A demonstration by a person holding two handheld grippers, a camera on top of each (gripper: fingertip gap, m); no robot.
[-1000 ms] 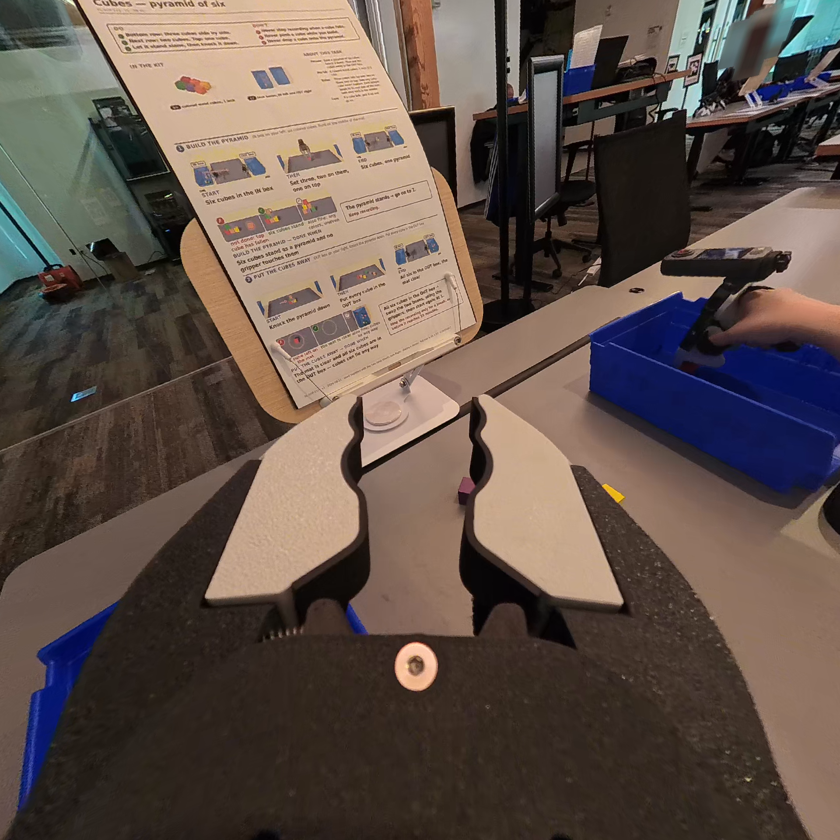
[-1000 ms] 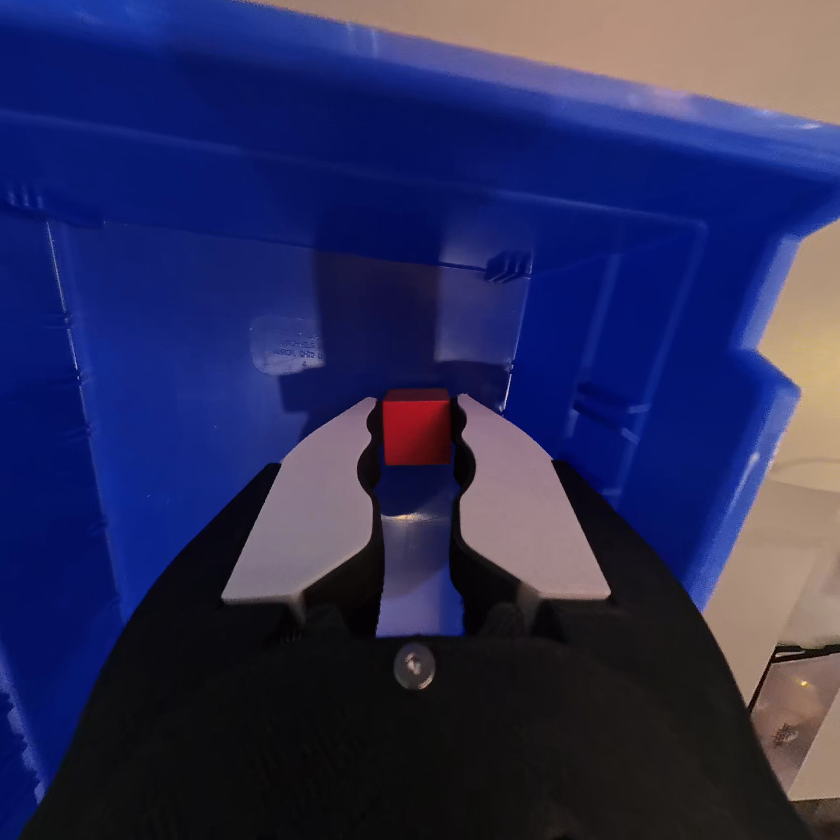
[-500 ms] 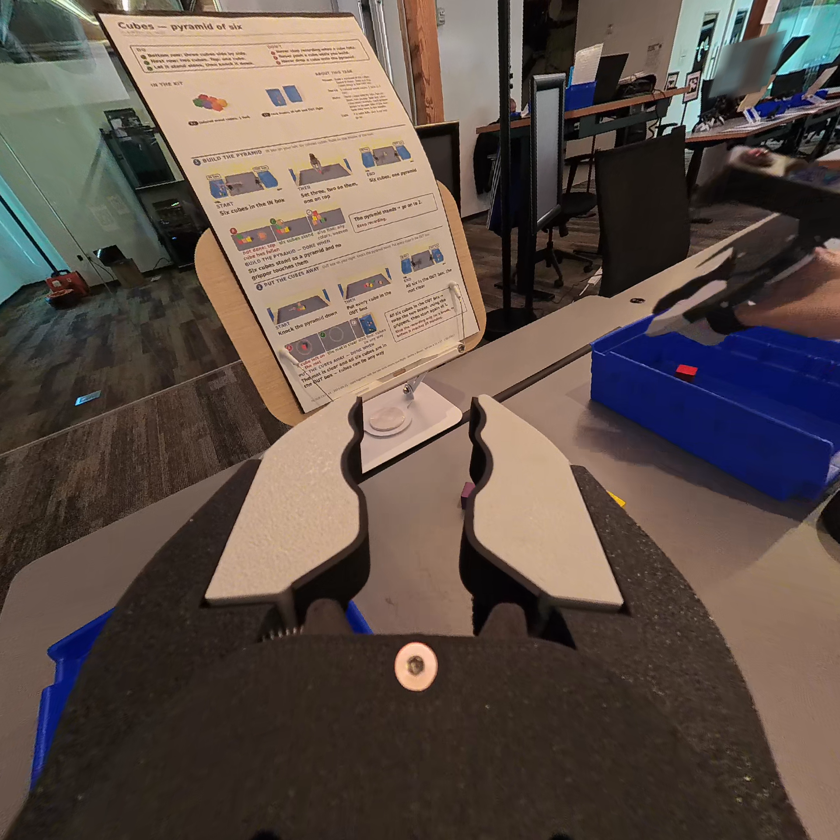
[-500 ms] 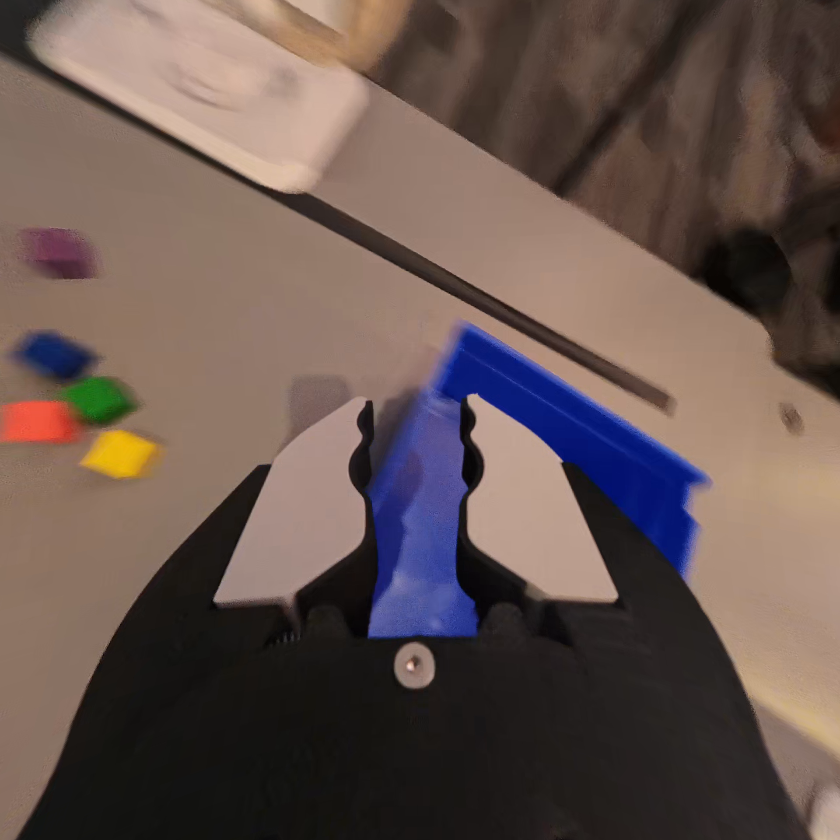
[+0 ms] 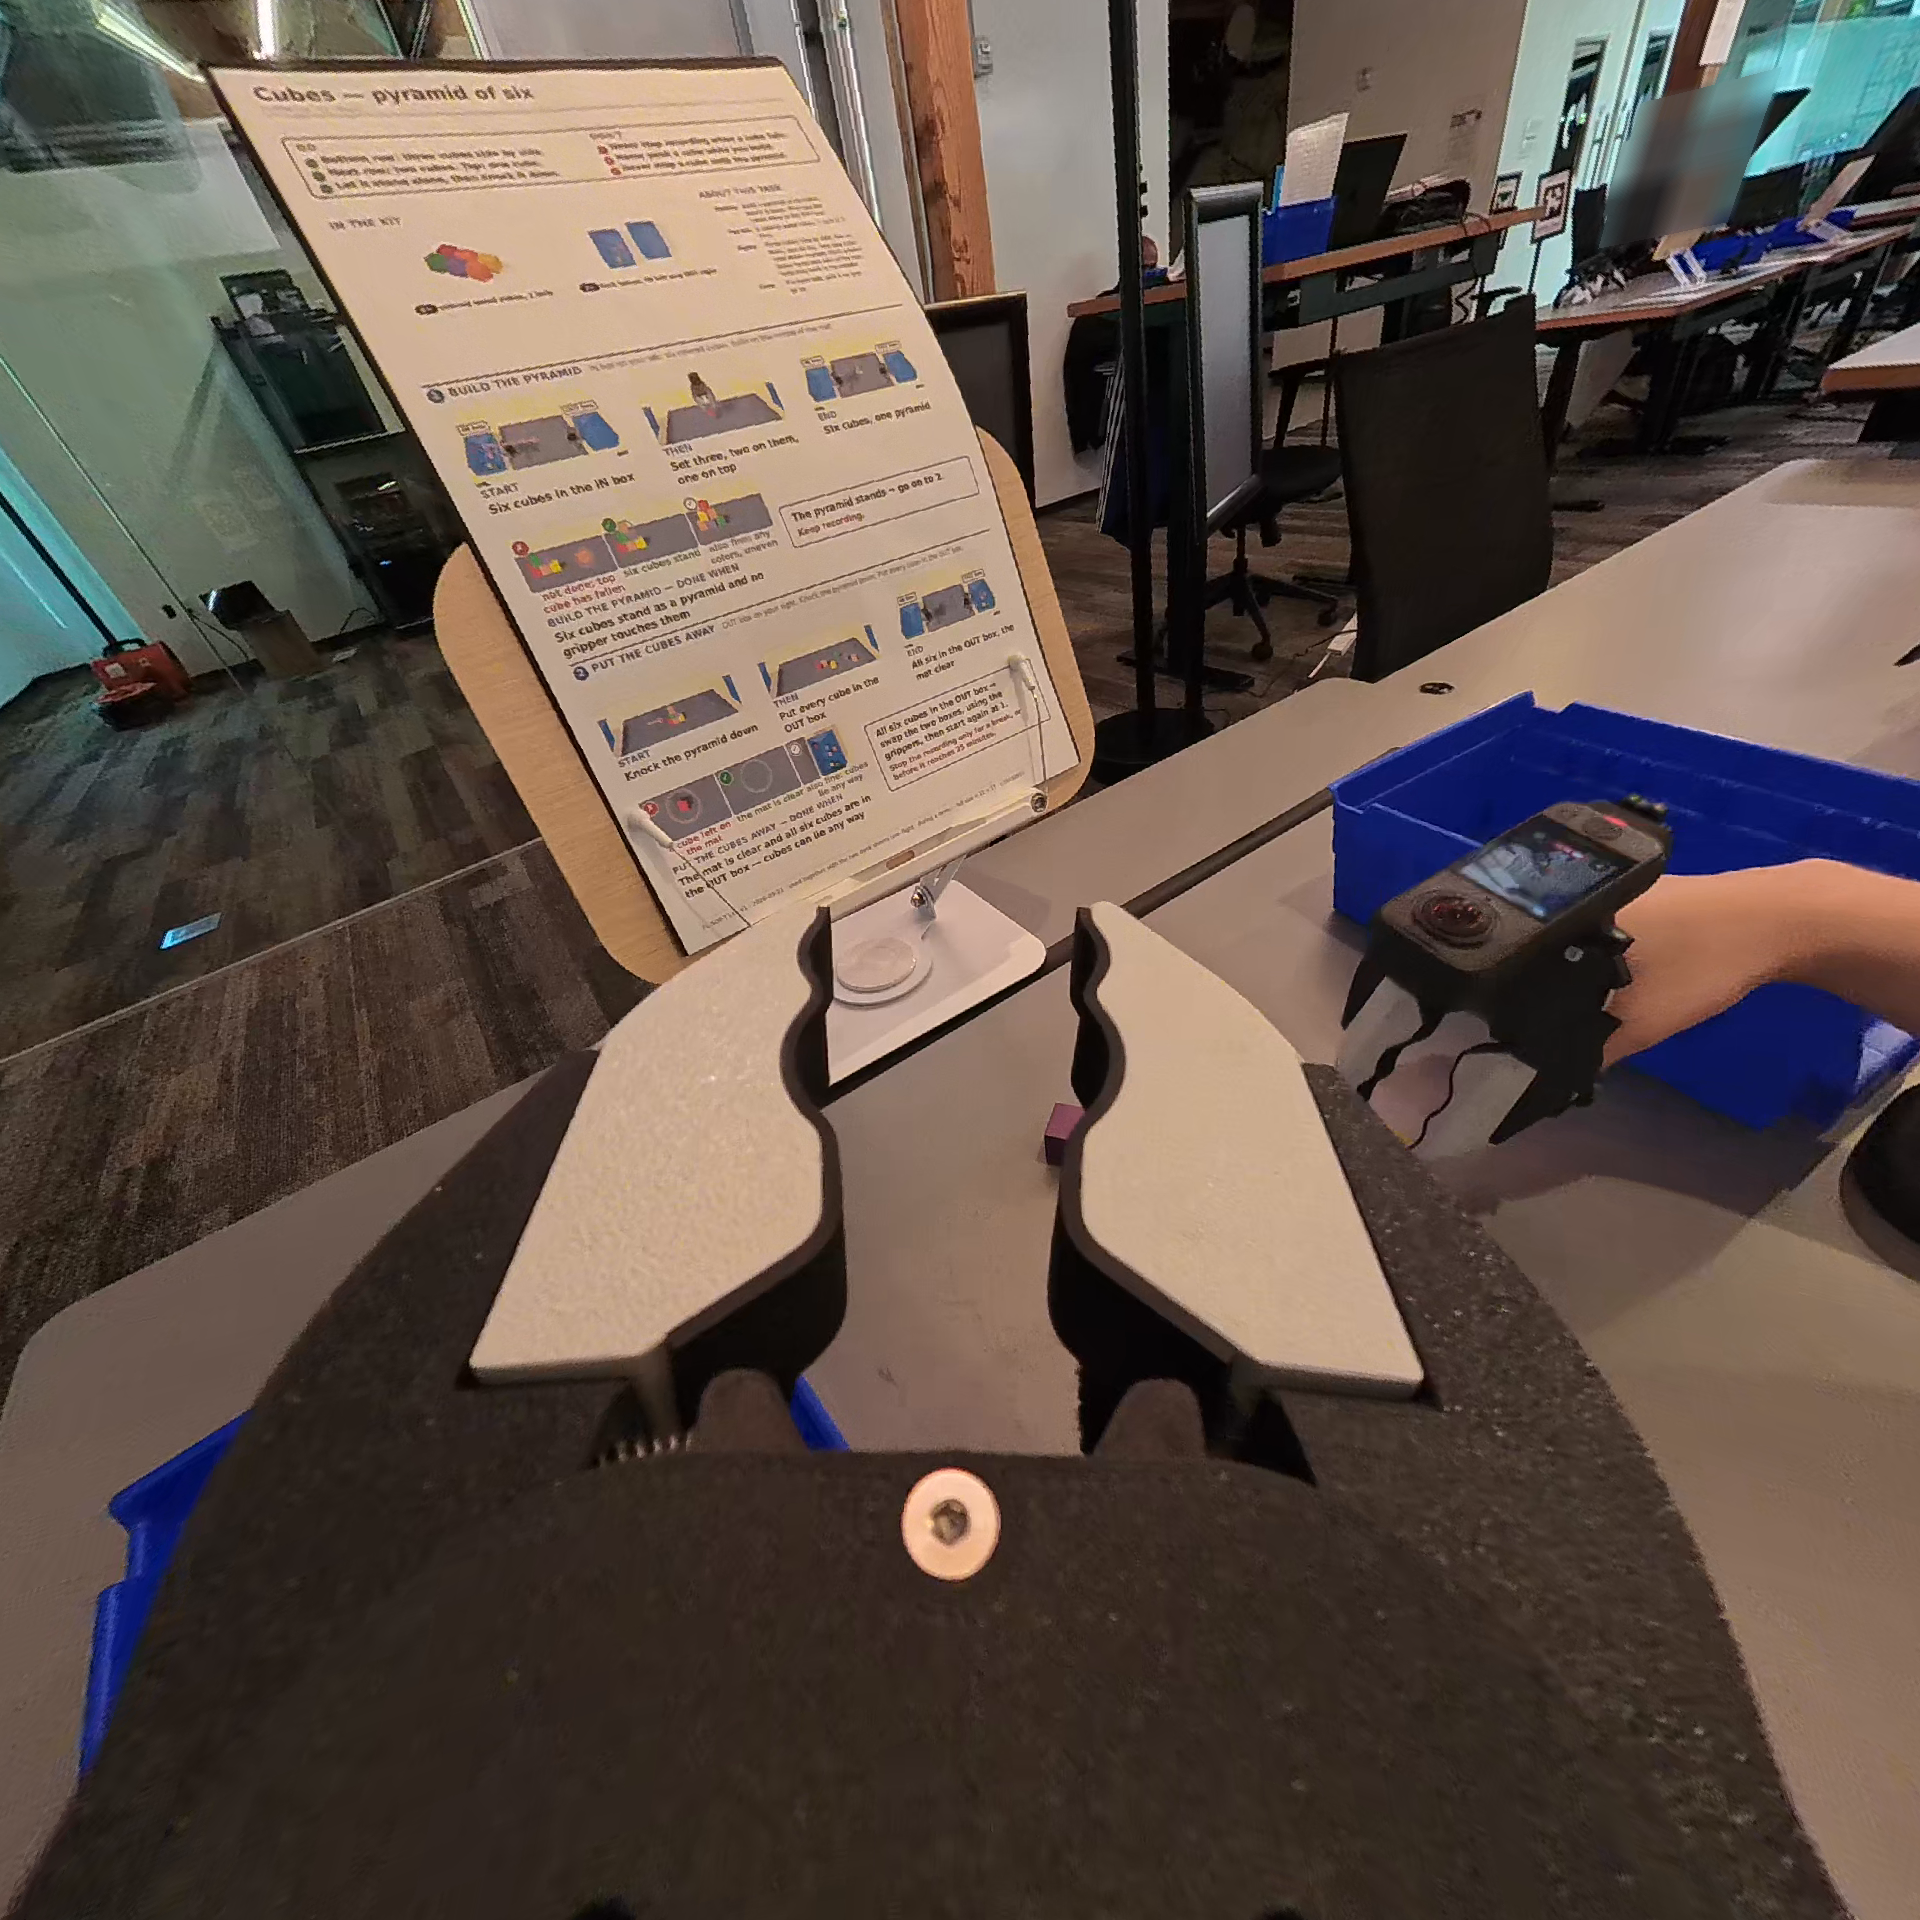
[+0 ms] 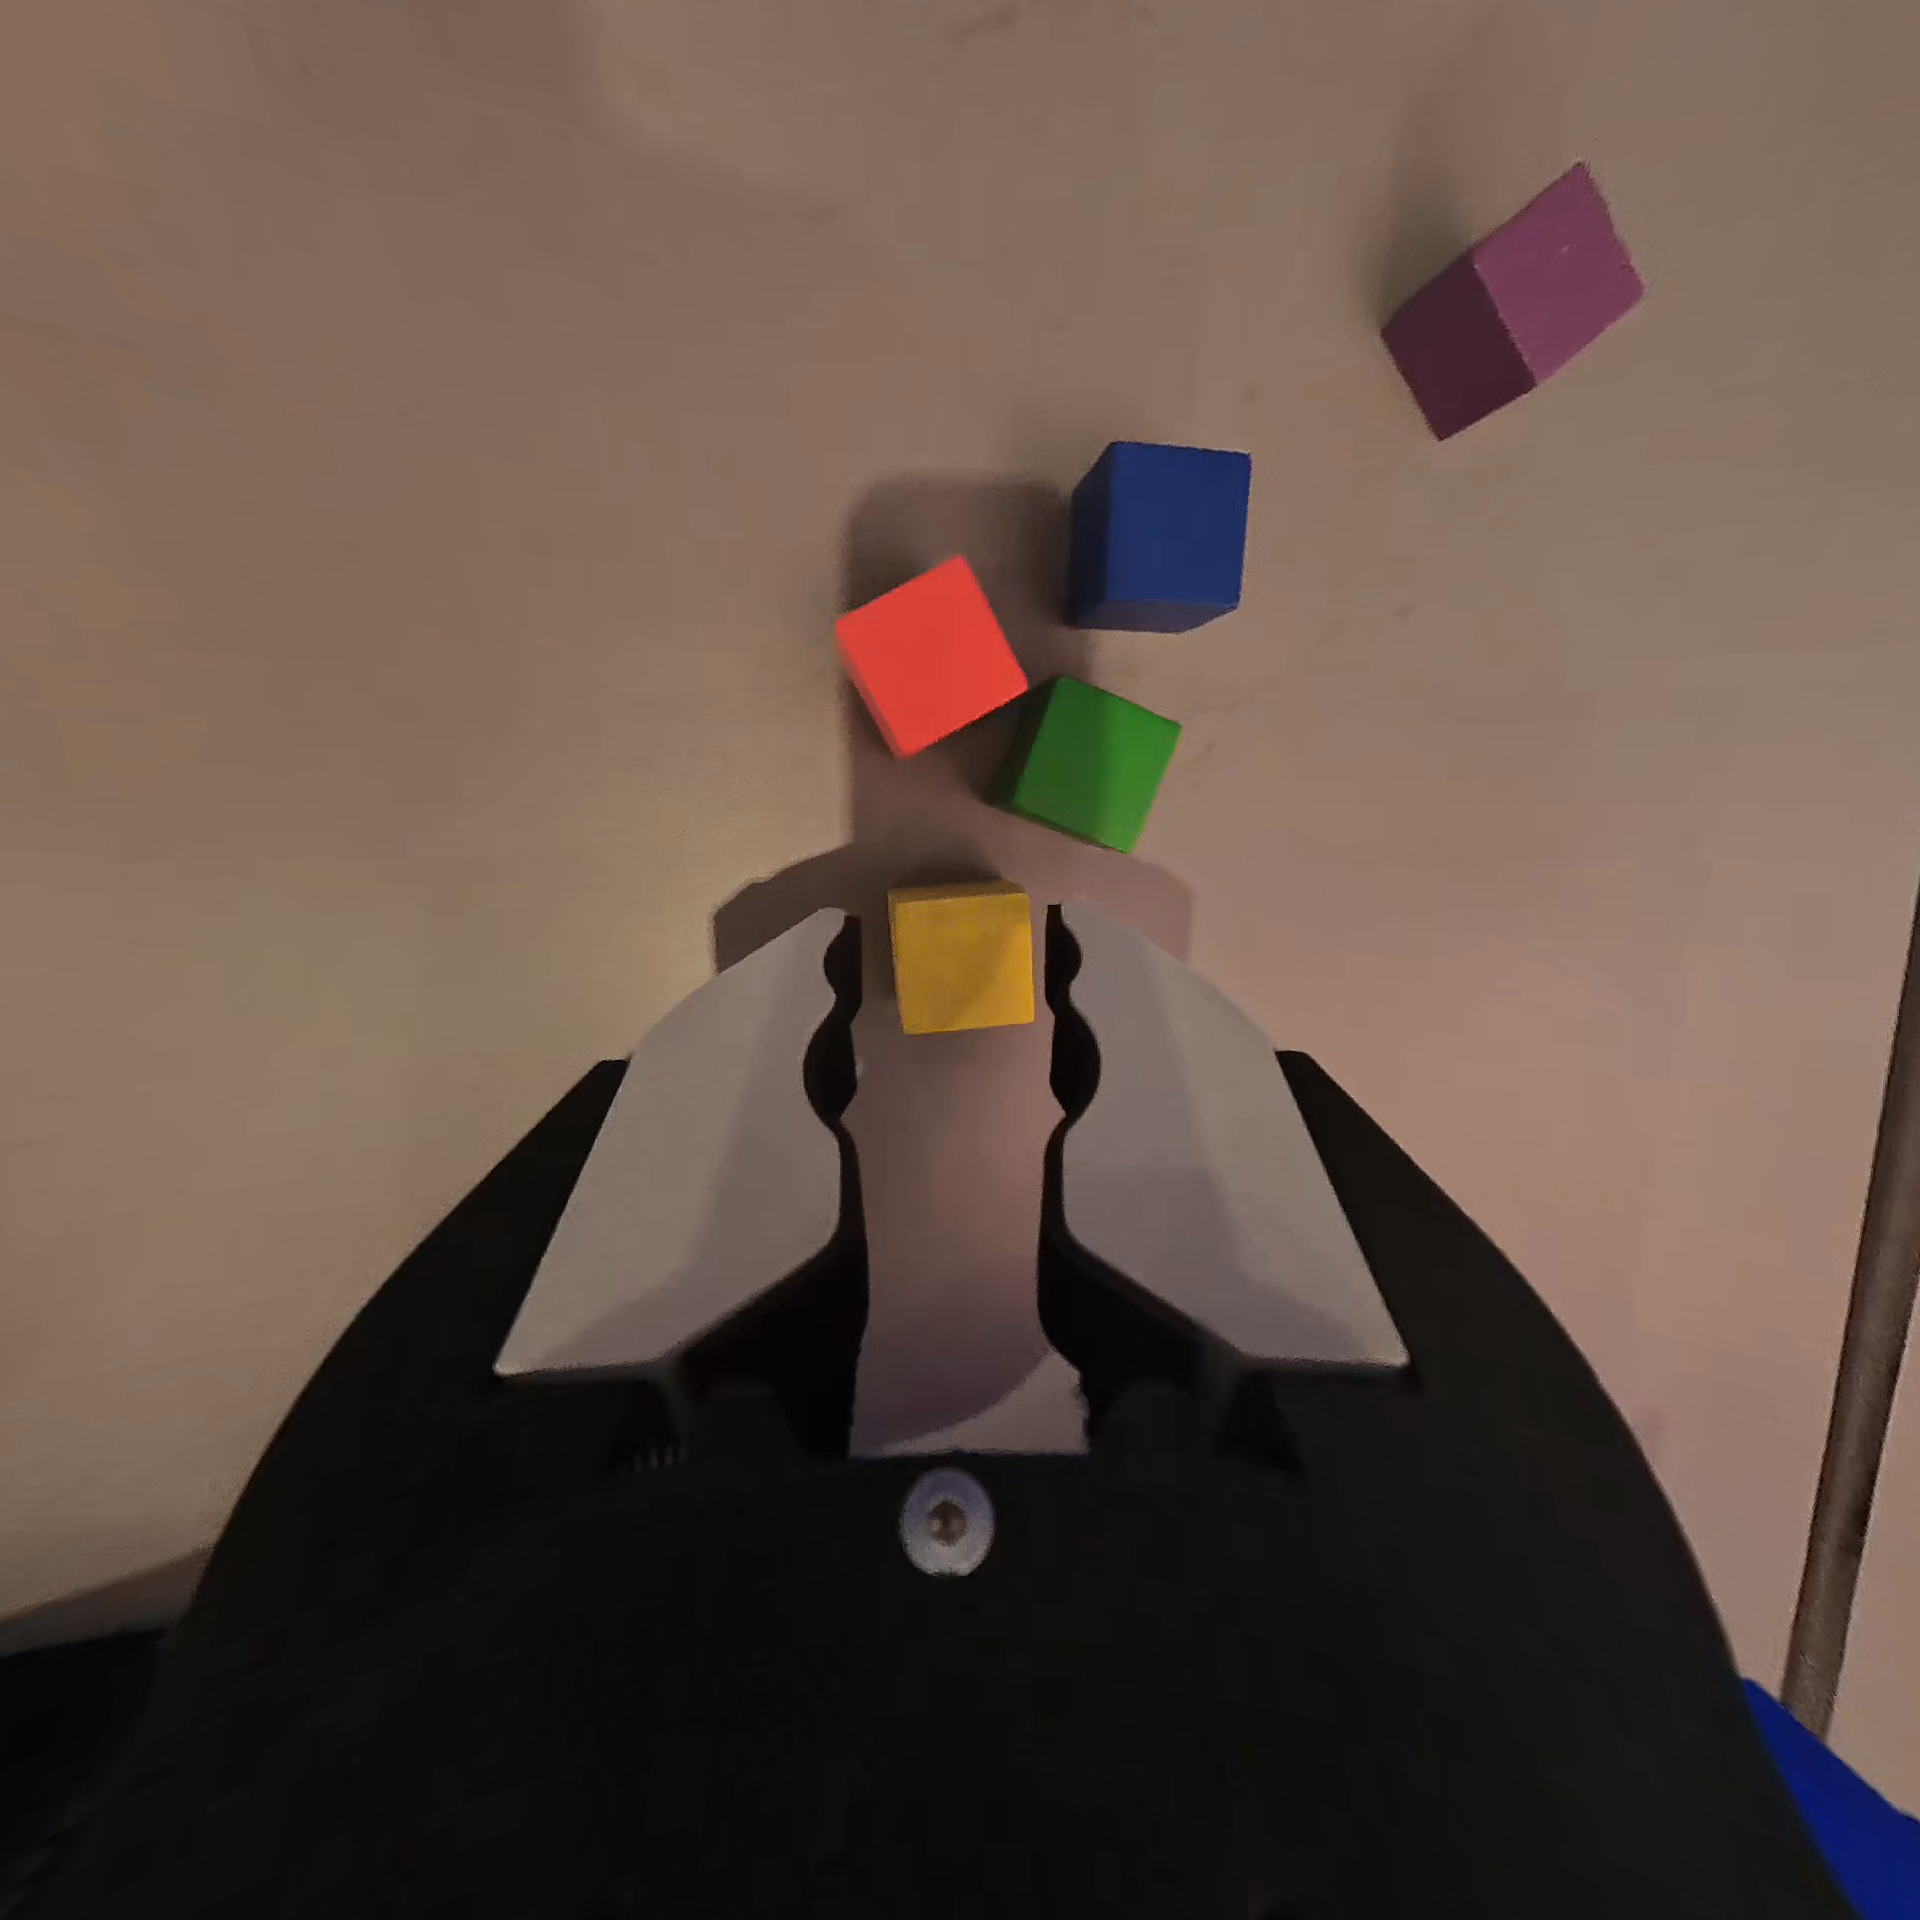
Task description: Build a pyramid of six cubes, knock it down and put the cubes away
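Observation:
In the right wrist view, my right gripper (image 6: 951, 925) is open just above the grey table, its jaws on either side of a yellow cube (image 6: 961, 961) with a small gap on each side. Beyond it lie an orange-red cube (image 6: 930, 655), a green cube (image 6: 1091, 764), a blue cube (image 6: 1158, 535) and, apart at the far right, a purple cube (image 6: 1517, 301). My left gripper (image 5: 951, 925) is open and empty, held above the table. Its right finger half hides the purple cube (image 5: 1062, 1130). The left wrist view shows the right gripper (image 5: 1455, 1070) low over the table.
A blue bin (image 5: 1558, 758) stands at the right, behind the right gripper. Another blue bin (image 5: 135, 1558) shows under my left gripper. An instruction board (image 5: 665, 499) on a white stand rises at the table's far edge. A dark strip (image 6: 1860, 1351) runs across the table. The orange-red cube (image 6: 930, 655) lies some 5 cm from my right tips, 30 cm from my left tips.
My right gripper let go of a red cube in the right blue bin, swung out over the table and came down around the yellow cube. My left gripper has barely moved.

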